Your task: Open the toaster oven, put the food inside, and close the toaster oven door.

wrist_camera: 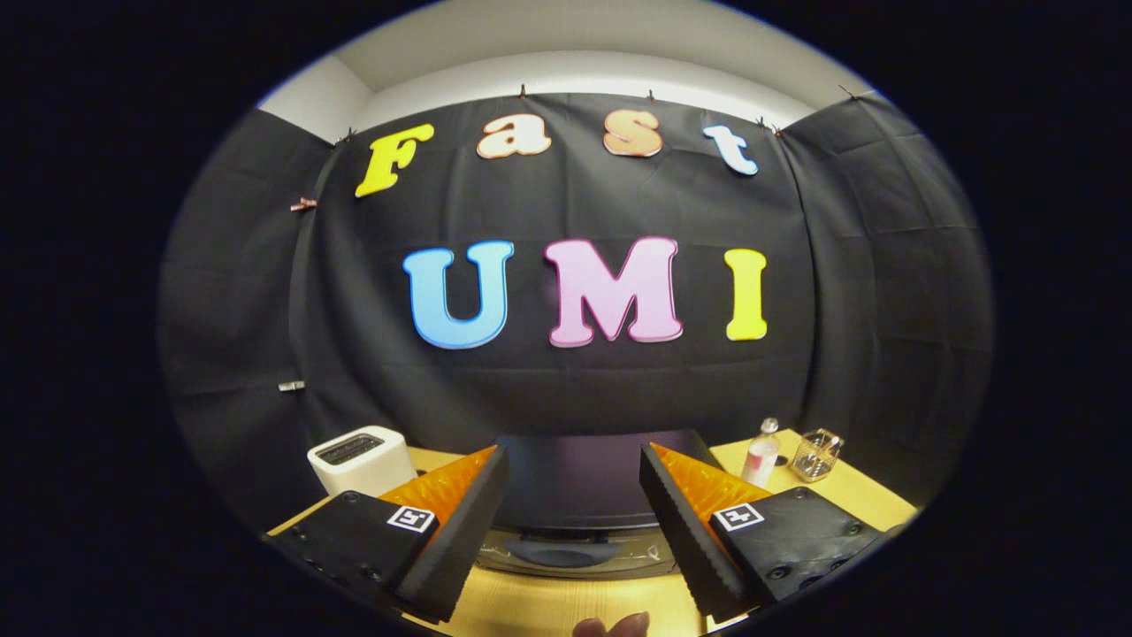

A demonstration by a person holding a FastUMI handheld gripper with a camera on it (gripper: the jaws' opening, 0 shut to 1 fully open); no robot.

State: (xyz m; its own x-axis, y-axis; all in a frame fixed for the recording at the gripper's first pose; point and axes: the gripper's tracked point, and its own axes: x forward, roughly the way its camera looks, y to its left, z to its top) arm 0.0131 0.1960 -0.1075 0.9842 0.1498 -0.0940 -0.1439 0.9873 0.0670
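Black cloth is hanging as the backdrop behind a yellow wooden surface (pixel 849 491), and the claw (pixel 573 482) is hovering above that surface with its two fingers standing well apart and holding nothing. Between and just beyond the fingertips, a dark boxy appliance (pixel 579 478) is sitting toward the back edge of the surface; judging by the task, this is the toaster oven, seen from above and in front, though its door and handle are too dark to make out clearly. Just ahead of the fingers, at the oven's foot, a glassy tray or plate (pixel 566 556) is lying with something dark on it (possibly the food, but it cannot be told for sure). A white toaster (pixel 361 458) is standing at the left back corner, and a small bottle (pixel 761 453) and a clear glass cup (pixel 816 454) are standing near the right back corner, well apart from the oven. Fingertips of a hand (pixel 612 626) are peeking in at the near edge.

The opening step seems to be in hand, with the door apparently not yet touched. The next move is calling for lowering the claw to the door's handle, closing on it, and pulling it down.
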